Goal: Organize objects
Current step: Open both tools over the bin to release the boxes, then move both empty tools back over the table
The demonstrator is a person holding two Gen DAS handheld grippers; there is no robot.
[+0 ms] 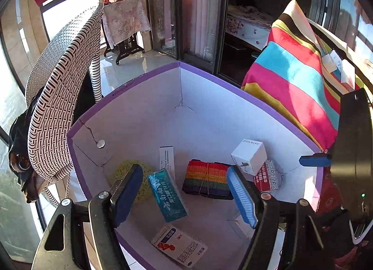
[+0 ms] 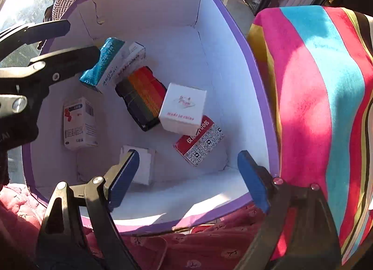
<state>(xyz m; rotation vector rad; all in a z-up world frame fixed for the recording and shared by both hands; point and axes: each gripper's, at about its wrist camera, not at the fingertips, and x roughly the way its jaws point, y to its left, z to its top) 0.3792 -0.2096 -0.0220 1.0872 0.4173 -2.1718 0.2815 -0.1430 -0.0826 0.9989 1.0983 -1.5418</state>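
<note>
A purple-rimmed white box (image 1: 149,116) (image 2: 235,43) holds several items: a teal carton (image 1: 166,194) (image 2: 102,62), a rainbow-striped roll (image 1: 206,177) (image 2: 142,95), a white cube box (image 1: 249,156) (image 2: 183,107), a red QR-code pack (image 1: 268,177) (image 2: 199,142), a white medicine box (image 1: 178,245) (image 2: 79,123) and a yellow sponge (image 1: 123,174). My left gripper (image 1: 184,196) (image 2: 77,39) is open and empty above the box, over the teal carton. My right gripper (image 2: 186,181) is open and empty over the box's near rim; one fingertip (image 1: 314,160) shows in the left wrist view.
A striped multicolour pillow (image 1: 296,78) (image 2: 321,106) leans against the box's right side. A woven black-and-white chair (image 1: 60,111) stands left of the box. A red quilted cloth (image 2: 186,246) lies under the box's near edge. A small white box (image 2: 142,167) lies in the near corner.
</note>
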